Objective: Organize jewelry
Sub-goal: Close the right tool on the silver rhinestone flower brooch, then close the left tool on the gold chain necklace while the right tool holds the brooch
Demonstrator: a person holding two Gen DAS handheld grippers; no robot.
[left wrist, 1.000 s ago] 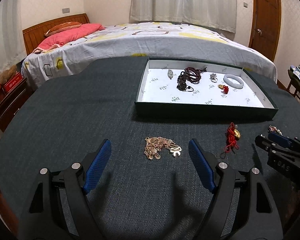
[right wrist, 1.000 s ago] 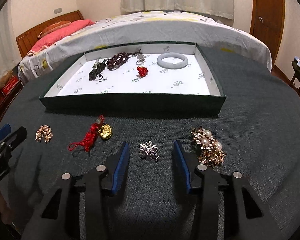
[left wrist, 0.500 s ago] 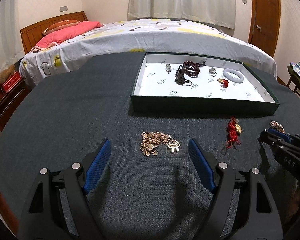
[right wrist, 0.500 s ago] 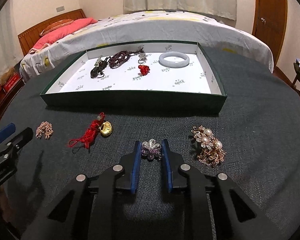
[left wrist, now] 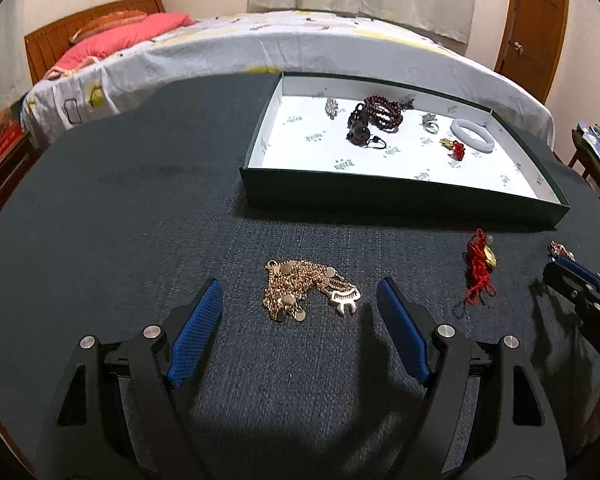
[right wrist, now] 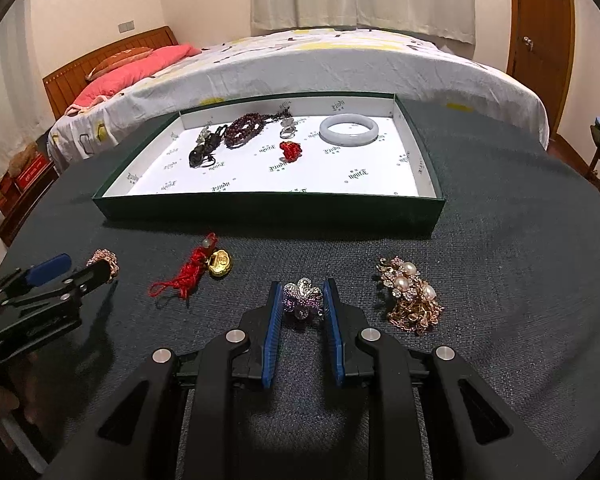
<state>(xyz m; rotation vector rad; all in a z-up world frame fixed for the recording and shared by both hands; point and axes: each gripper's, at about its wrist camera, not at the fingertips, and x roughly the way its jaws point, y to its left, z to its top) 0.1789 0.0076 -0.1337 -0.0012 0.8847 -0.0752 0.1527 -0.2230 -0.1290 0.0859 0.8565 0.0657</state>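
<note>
My right gripper (right wrist: pixel 302 300) is shut on a silver and purple flower brooch (right wrist: pixel 303 298) and holds it just above the dark table. My left gripper (left wrist: pixel 300 300) is open, and a heap of gold chain (left wrist: pixel 306 294) lies on the table between its fingers. The green tray with a white liner (right wrist: pixel 428 176) stands ahead and holds a pale bangle (right wrist: pixel 349 129), dark red beads (right wrist: pixel 244 130), a black bead piece (right wrist: pixel 204 152), a red knot charm (right wrist: pixel 291 150) and a small silver piece (right wrist: pixel 287 127).
On the table lie a red tassel with a gold charm (right wrist: pixel 198 274) and a gold and pearl brooch (right wrist: pixel 410 294). A bed (right wrist: pixel 340 60) stands beyond the table. A door (right wrist: pixel 540 20) is at the far right.
My right gripper has closed its fingers on the flower brooch and lifted it slightly. My left gripper stays open over the gold chain, with its view shifted a little.
</note>
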